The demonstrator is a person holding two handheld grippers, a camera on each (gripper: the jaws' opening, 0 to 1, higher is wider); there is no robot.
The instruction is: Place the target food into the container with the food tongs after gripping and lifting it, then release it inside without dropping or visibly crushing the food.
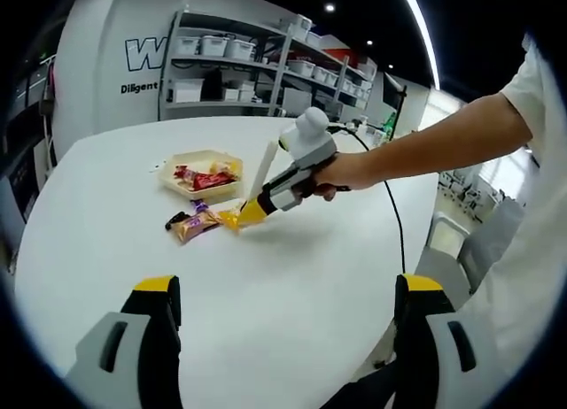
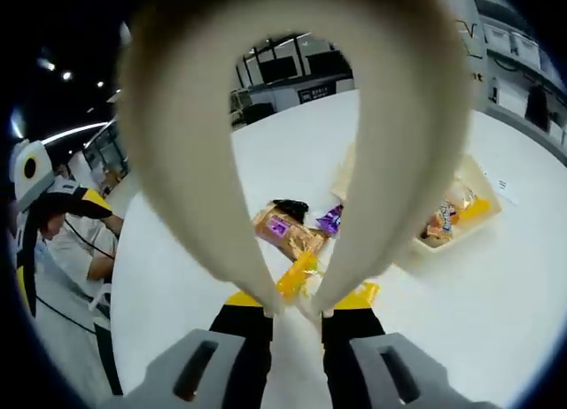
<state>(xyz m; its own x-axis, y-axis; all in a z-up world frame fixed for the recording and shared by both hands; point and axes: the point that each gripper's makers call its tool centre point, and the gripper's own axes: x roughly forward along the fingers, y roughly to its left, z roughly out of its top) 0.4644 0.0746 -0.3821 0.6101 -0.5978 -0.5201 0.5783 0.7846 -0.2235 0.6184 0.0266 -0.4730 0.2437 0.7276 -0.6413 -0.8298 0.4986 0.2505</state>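
Observation:
Cream food tongs [image 2: 182, 161] arch across the right gripper view, their arms meeting between the yellow tips of my right gripper [image 2: 301, 299], which is shut on them. A yellow snack packet [image 2: 298, 274] lies on the table right at the tong tips; whether they grip it I cannot tell. In the left gripper view a hand holds the right gripper [image 1: 252, 210] down at that yellow packet [image 1: 229, 218], with the tongs [image 1: 264, 161] sticking up. The cream container [image 1: 209, 155] holds red packets. My left gripper [image 1: 288, 287] is open over bare table.
A tan packet [image 1: 197, 225], a purple one [image 1: 199, 205] and a dark one [image 1: 174, 220] lie beside the container [image 2: 485, 181]. A black cable [image 1: 394, 214] trails off the white round table [image 1: 292, 258]. Shelves with bins [image 1: 257, 68] stand behind.

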